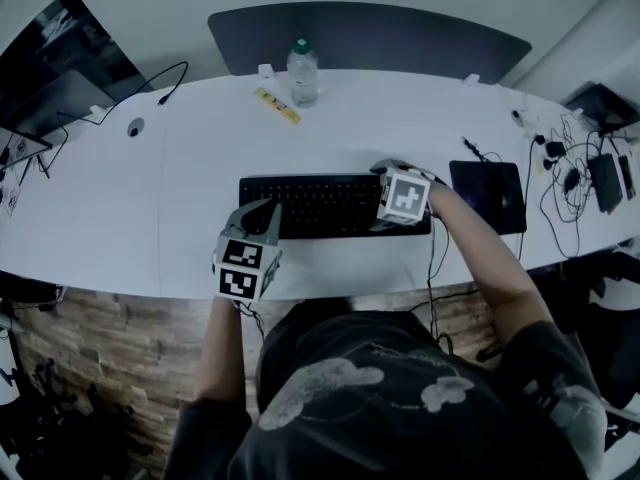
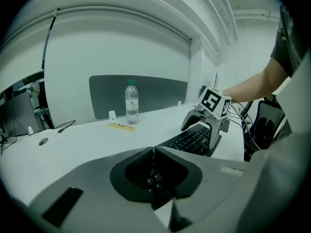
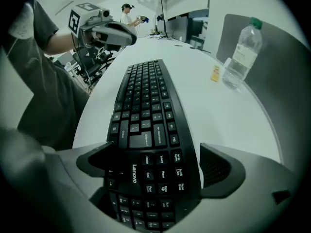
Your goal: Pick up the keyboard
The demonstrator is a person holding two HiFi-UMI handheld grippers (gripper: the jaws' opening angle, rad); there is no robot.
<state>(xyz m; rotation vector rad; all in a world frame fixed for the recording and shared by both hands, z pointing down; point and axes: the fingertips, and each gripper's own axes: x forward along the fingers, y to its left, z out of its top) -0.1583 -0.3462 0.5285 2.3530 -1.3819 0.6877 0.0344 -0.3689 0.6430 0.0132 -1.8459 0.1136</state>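
Keyboard [image 1: 320, 206], black, lay flat near the front edge of the white worktop [image 1: 150, 188] in the head view. The left gripper [image 1: 262, 213] was at its left end and the right gripper [image 1: 398, 196] over its right end, with a water bottle [image 1: 303, 71] well behind. The left gripper view showed that gripper's jaws shut together and empty above the keys. The right gripper view showed its jaws spread wide astride the keyboard's right end, pads just beside its edges.
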